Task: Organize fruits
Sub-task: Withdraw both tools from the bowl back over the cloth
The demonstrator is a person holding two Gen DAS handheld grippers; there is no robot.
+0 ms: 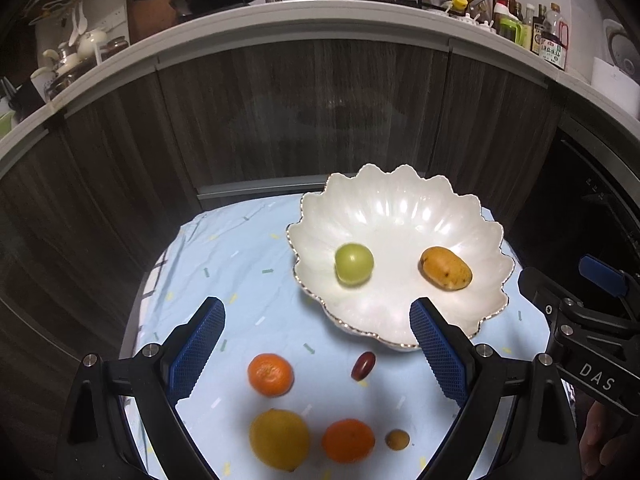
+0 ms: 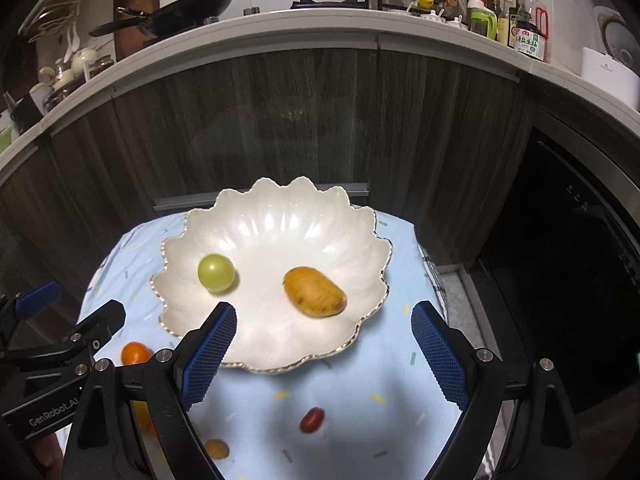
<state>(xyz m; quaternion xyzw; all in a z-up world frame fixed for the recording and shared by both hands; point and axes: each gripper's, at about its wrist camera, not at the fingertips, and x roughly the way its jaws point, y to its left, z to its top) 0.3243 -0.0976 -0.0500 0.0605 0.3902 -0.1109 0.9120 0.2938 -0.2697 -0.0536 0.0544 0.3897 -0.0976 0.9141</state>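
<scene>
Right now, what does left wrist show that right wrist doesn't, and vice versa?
Only left wrist: the large yellow citrus and the lower orange in full, plus the open left gripper from behind.

Only right wrist: the cloth's right edge and the open right gripper from behind.

Both: the white scalloped bowl holding the green fruit and the mango, with the red date, the small brown fruit and the upper orange on the cloth.

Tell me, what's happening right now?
Both hand-held grippers open, empty. Green round fruit and yellow-brown oval fruit in white scalloped bowl. Nothing blocking.
</scene>
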